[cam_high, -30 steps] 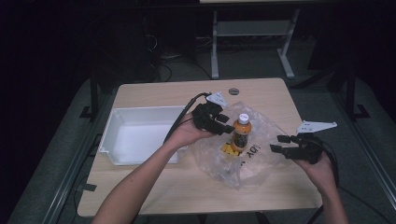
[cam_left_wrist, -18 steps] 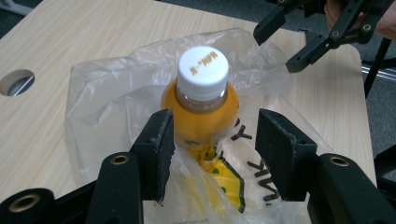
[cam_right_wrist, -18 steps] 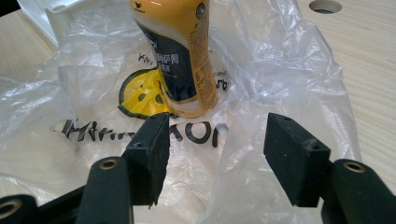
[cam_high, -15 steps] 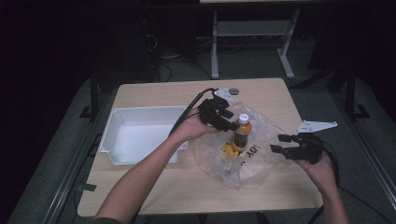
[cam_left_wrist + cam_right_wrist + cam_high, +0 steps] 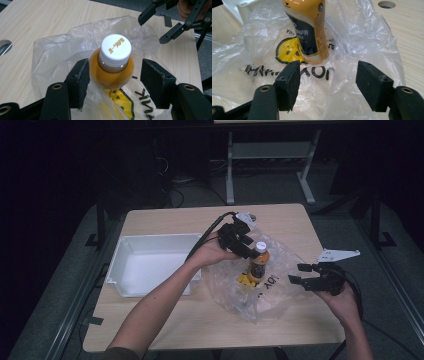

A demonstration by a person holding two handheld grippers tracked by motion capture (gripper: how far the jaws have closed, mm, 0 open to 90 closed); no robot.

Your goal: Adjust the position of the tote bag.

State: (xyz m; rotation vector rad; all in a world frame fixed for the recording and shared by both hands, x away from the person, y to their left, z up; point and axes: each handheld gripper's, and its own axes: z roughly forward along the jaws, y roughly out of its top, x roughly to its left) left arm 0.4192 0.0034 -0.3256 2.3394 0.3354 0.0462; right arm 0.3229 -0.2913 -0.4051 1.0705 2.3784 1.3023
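The orange drink bottle [image 5: 258, 263] stands upright on the crumpled clear plastic bag [image 5: 260, 287], which lies on the bench [image 5: 200, 320] just beside the white tray [image 5: 150, 265]. Judging by this, the step in hand is the release of the bottle after setting it upright on the bag; the next move calls for backing both tools off without tipping it or dragging the film. The left hand-held gripper [image 5: 115, 77] straddles the bottle's shoulder below the white cap [image 5: 115, 50], its jaws having just been opening: the near pad seems at most to brush it, the other stands apart. The right hand-held gripper [image 5: 328, 83], likewise just opening, hovers over the bag short of the bottle, holding nothing.
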